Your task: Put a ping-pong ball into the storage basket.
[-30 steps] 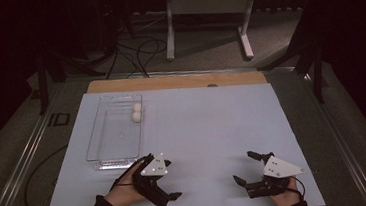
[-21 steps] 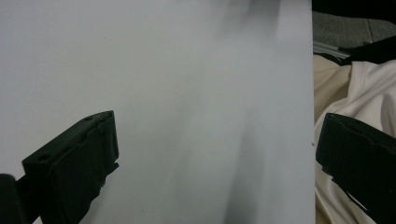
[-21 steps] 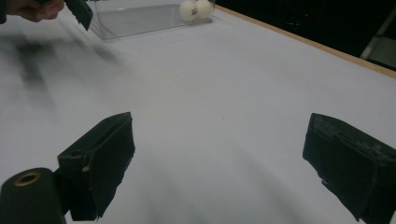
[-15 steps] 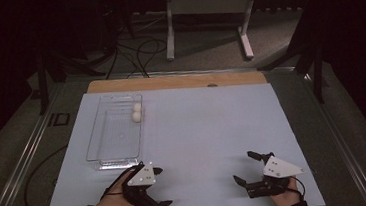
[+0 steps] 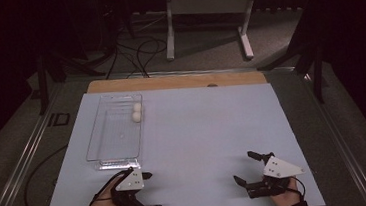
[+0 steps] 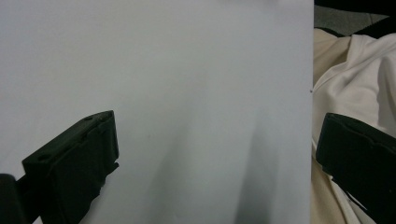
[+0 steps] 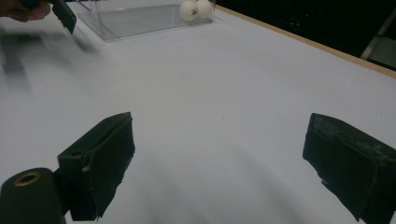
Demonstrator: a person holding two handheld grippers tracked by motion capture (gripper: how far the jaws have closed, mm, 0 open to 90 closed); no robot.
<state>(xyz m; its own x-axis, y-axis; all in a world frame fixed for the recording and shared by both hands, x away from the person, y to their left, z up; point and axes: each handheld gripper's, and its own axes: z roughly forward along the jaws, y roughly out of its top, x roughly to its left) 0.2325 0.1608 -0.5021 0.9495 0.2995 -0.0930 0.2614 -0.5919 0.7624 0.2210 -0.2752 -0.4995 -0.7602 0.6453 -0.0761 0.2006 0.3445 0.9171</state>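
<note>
High view: the left gripper was held low at the near-left edge of the table, just in front of the near end of the clear tray. Jaws were spread wide, w/ nothing between them. In the left gripper view both black jaws stood far apart over bare pale tabletop, w/ cream cloth seen past the table edge at right.

The right gripper was held near the near-right edge, well apart from the tray; jaws likewise wide open & empty. In the right gripper view the tray lay far off at upper left, w/ the other gripper blurred beside it.

Two white balls lay inside the tray, touching each other, against its right wall nr. the far end. Rest of the tray bottom was bare. Neither gripper was touching tray or balls.
</note>
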